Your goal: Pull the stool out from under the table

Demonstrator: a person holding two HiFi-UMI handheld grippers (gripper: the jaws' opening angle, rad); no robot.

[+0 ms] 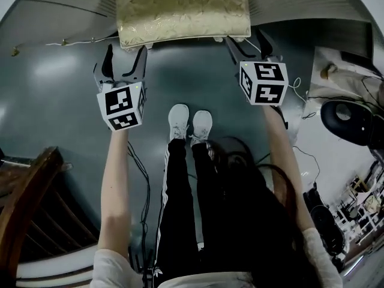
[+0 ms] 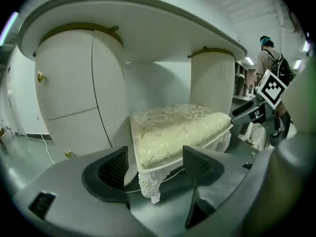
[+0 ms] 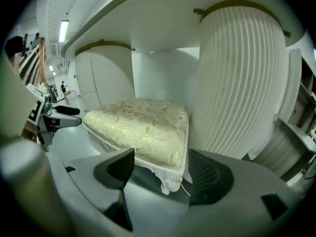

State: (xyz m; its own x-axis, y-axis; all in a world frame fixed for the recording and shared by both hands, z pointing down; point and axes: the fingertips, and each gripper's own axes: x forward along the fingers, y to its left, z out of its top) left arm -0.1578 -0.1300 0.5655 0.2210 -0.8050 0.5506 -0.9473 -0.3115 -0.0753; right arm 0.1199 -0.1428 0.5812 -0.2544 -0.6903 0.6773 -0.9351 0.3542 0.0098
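Observation:
The stool [image 1: 183, 11], white with a gold-patterned cushion, stands partly under the white table [image 1: 54, 8]. My left gripper [image 1: 126, 51] is at its front left corner and my right gripper [image 1: 248, 44] at its front right corner. In the left gripper view the jaws [image 2: 155, 164] stand open, with the stool's carved corner leg [image 2: 150, 189] showing in the gap. The right gripper view has the open jaws [image 3: 159, 164] either side of the other corner leg [image 3: 170, 181]. I cannot tell whether any finger touches the stool.
Two ribbed table pedestals [image 2: 79, 93] [image 3: 242, 83] flank the stool. The person's white shoes [image 1: 189, 125] stand just behind the grippers. A dark wooden chair [image 1: 24, 203] is at the lower left. Cables and equipment [image 1: 351, 122] crowd the right. A cord [image 1: 60, 42] lies on the floor.

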